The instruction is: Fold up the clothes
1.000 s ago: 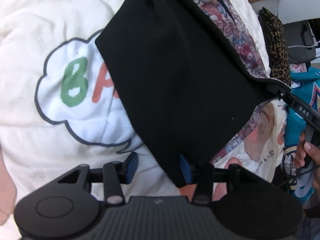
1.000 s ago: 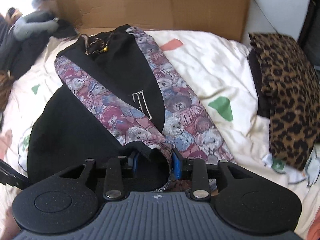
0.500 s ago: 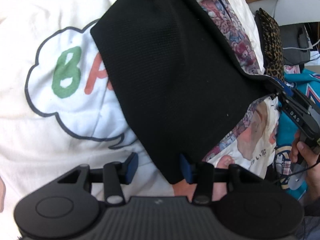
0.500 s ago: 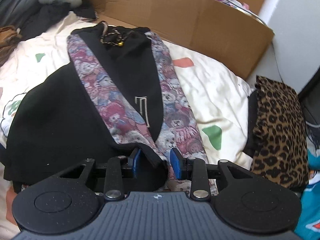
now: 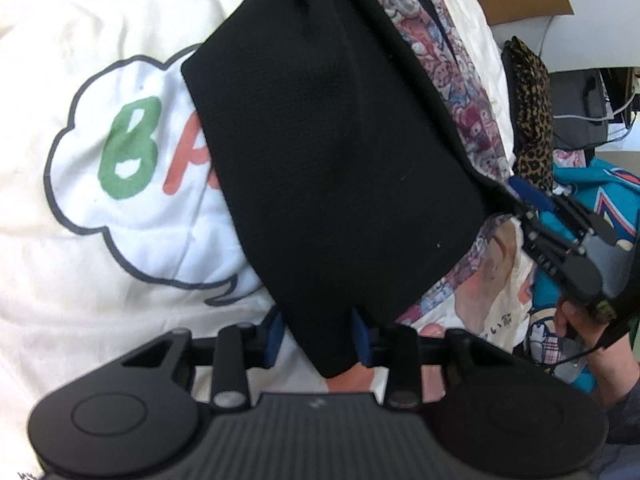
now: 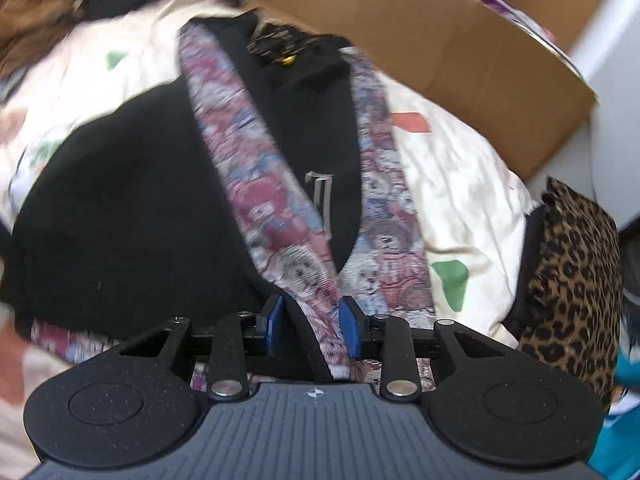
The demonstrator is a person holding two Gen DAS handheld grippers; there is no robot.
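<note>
A black garment with a teddy-bear patterned lining [image 5: 332, 152] lies on the white bed sheet [image 5: 80, 260]. In the right wrist view it shows as a black jacket [image 6: 120, 208] with bear-print lapels [image 6: 276, 220]. My left gripper [image 5: 318, 332] has its jaws around the garment's black bottom corner, the blue pads touching the cloth on both sides. My right gripper [image 6: 310, 326] has its jaws around the other bottom corner, where black edge and bear lining meet. The right gripper also shows in the left wrist view [image 5: 560, 232], held by a hand.
A leopard-print cloth [image 6: 572, 272] lies at the right of the bed. A cardboard box [image 6: 420, 40] stands behind the bed. A teal garment [image 5: 600, 200] lies at the right. The sheet carries a printed cloud with letters [image 5: 132, 148].
Both grippers have moved with the garment's bottom edge, and the black panel has shifted over the sheet. The right wrist view has swung and is now blurred. The right jaws stand slightly wider.
</note>
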